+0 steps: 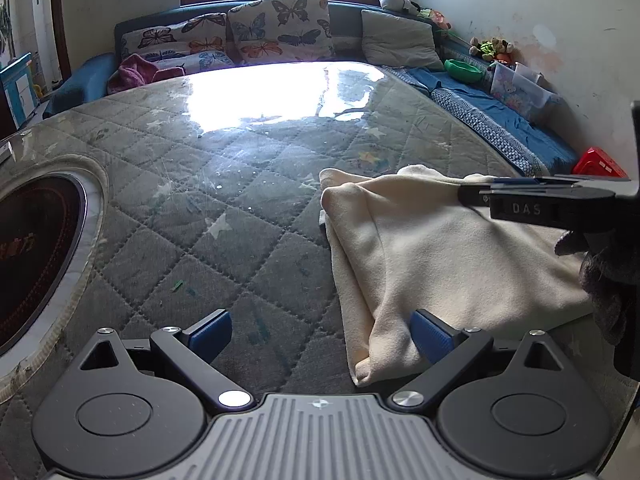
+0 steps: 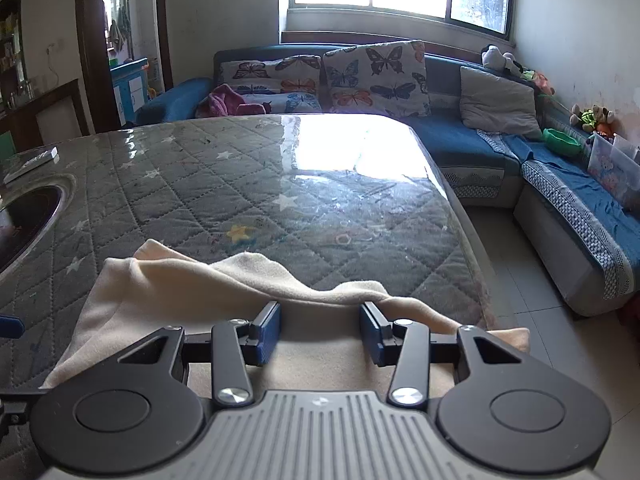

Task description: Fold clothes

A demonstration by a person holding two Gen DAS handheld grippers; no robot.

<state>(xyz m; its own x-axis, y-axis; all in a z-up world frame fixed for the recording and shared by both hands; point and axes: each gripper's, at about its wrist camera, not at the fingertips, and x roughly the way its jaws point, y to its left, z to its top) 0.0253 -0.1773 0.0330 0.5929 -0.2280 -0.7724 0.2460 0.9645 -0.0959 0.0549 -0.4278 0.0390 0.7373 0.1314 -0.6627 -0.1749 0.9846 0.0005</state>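
Beside wide-open left gripper [image 1: 322, 336], cream garment [image 1: 432, 256] lengthwise away; right gripper [image 2: 319, 334] half-open, empty.

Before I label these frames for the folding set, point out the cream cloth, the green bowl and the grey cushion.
cream cloth [image 1: 440, 264], left wrist view, middle of its top layer.
green bowl [image 1: 464, 71], left wrist view, its outer wall.
grey cushion [image 2: 498, 102], right wrist view, centre of its face.

The cream garment [image 1: 440, 256] runs out past the right edge of the left wrist view, and there a gloved hand [image 1: 608, 280] and the right gripper [image 1: 472, 194] cover part of it. In the right wrist view its near part lies under the gripper's body. The round dark inset [image 1: 36, 248] in the worktop [image 1: 240, 184] is cut by the left edge.
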